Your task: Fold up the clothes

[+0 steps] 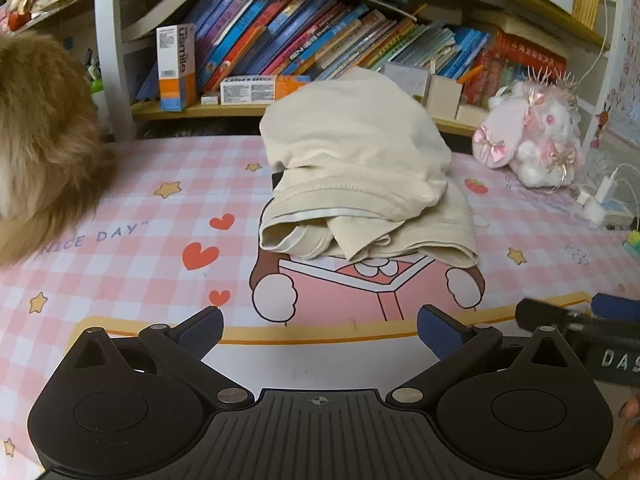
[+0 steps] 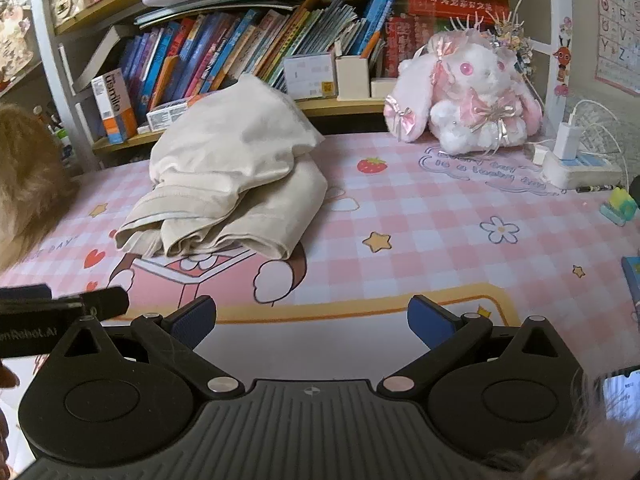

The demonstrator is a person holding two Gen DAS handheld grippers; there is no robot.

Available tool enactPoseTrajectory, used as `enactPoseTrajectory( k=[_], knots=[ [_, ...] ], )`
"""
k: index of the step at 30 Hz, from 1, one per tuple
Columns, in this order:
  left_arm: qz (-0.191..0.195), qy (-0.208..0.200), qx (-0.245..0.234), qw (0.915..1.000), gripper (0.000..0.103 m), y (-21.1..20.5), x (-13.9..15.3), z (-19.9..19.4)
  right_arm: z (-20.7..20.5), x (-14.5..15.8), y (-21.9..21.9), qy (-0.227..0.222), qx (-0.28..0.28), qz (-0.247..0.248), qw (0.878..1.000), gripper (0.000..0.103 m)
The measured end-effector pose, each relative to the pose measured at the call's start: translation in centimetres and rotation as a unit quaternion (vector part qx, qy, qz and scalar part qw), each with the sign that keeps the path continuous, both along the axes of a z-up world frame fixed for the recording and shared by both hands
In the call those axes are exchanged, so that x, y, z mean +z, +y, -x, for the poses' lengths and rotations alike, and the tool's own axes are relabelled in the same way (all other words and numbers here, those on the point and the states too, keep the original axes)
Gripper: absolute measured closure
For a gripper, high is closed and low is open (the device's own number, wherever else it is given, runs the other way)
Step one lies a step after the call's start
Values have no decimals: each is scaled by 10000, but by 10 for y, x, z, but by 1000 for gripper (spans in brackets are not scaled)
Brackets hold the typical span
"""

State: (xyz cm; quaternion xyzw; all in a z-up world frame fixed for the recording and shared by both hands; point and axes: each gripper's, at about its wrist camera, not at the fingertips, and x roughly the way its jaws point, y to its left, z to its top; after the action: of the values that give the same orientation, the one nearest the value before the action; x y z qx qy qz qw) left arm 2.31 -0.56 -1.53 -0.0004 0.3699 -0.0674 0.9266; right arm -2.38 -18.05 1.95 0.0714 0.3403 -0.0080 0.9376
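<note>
A cream garment (image 1: 360, 176) lay bunched on the pink checked mat (image 1: 132, 184), far from both tools. The left gripper (image 1: 320, 330) and right gripper (image 2: 312, 320) hovered near, jaws spread wide, holding nothing

Pink checked desk mat (image 2: 420, 216): cream garment (image 2: 232, 176) heaped centre-left, plush rabbit (image 2: 476, 96) upper right, power strip (image 2: 576, 168) far right.

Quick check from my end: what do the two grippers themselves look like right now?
Both match: the left gripper and right gripper have matte black bodies, ribbed centre plates with a crosshair mark, silver pivot pins, and blue textured finger pads. White lettering marks each gripper's side.
</note>
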Motion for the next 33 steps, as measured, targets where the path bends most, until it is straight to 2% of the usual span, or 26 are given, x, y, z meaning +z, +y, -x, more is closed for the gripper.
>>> enactPoseTrajectory(
  k=[8, 13, 18, 29, 33],
  knots=[
    [-100, -22, -48, 9999, 1, 1, -1, -14, -5, -2, -4, -35, -54, -122, 9999, 0],
    [-250, -135, -134, 9995, 1, 2, -1, -20, -8, -6, -10, 64, -139, -298, 9994, 0],
    [-430, -246, -283, 9984, 1, -2, -4, -36, -12, -7, -9, 72, -11, -251, 9997, 0],
    [-741, -410, -377, 9957, 1, -2, -14, -85, -45, -3, 12, -159, 728, 420, 9963, 0],
    [-672, -414, -290, 9965, 1, 7, -12, -87, -70, 0, 31, -407, 1542, 1233, 9795, 0]
  ],
)
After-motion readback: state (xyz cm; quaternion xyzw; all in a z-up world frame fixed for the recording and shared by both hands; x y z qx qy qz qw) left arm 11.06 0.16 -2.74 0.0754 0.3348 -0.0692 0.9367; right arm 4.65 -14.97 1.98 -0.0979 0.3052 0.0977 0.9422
